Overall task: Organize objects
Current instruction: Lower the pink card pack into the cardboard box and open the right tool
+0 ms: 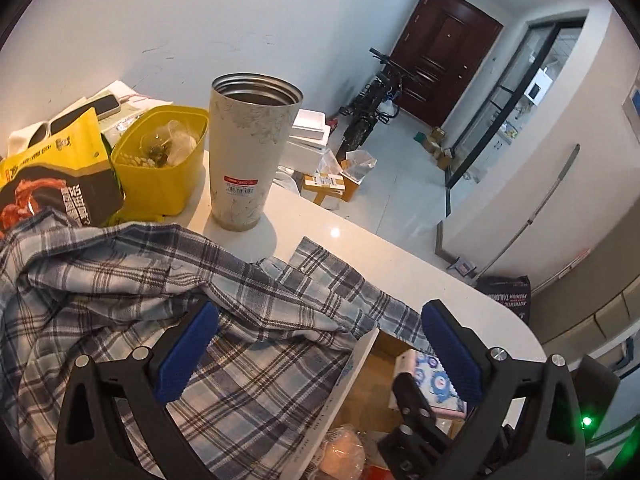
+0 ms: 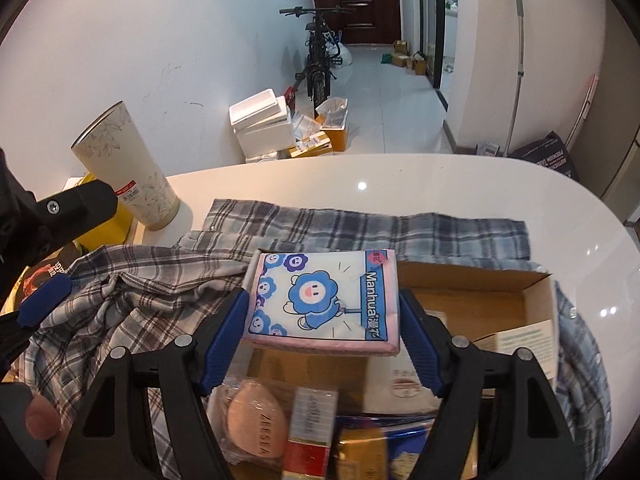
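Your right gripper (image 2: 324,336) clamps the tissue pack (image 2: 322,300) above the open cardboard box (image 2: 460,300); your left gripper (image 1: 320,352) hangs spread over the plaid shirt (image 1: 120,280), left of it.

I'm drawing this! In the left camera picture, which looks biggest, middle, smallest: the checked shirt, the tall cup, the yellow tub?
1. Checked shirt, though it's nearest the camera.
2. Tall cup.
3. Yellow tub, partly hidden; it looks close to the cup.

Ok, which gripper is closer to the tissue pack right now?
Right. The right gripper has its jaws on either side of the tissue pack above the cardboard box. The left gripper hovers open over the plaid shirt, off to the side.
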